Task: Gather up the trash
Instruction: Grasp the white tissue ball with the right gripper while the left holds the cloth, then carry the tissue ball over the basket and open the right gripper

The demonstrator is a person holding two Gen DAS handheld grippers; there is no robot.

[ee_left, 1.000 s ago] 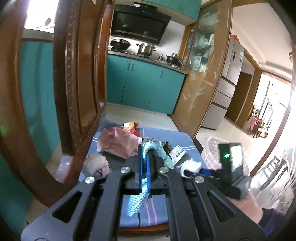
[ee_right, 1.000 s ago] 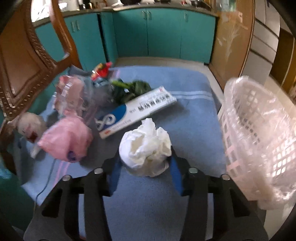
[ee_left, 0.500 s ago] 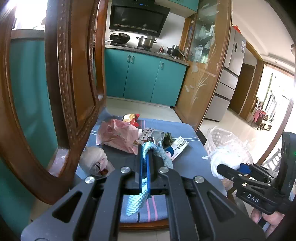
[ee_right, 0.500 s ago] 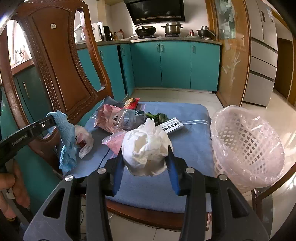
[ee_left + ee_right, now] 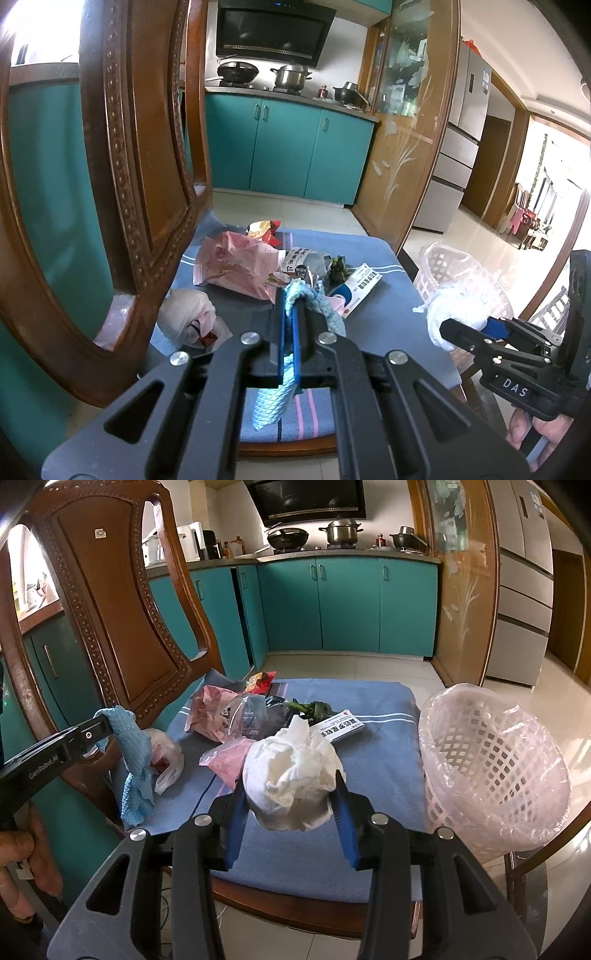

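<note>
My right gripper (image 5: 290, 786) is shut on a crumpled white tissue wad (image 5: 291, 771), held above the front of the blue chair cushion (image 5: 373, 716). Just to its right stands a pale pink lattice basket (image 5: 495, 768) lined with a thin plastic bag. In the left wrist view the tissue wad (image 5: 456, 306) hangs in front of that basket (image 5: 458, 262). My left gripper (image 5: 293, 306) is shut on a light blue cloth (image 5: 271, 402) that droops below the jaws, at the cushion's left edge. More trash lies on the cushion: a pink plastic bag (image 5: 236, 266), a medicine box (image 5: 360, 290) and green leaves (image 5: 338, 266).
A carved wooden chair back (image 5: 122, 602) rises on the left of the cushion. A white plastic bag (image 5: 188, 314) and a red snack wrapper (image 5: 264, 229) also lie there. Teal kitchen cabinets (image 5: 351, 605) stand behind, and a person's hand (image 5: 22, 853) holds the left gripper.
My right gripper has lifted the tissue wad off the cushion and drawn back, then held still beside the basket. The left gripper with the cloth has hardly moved.
</note>
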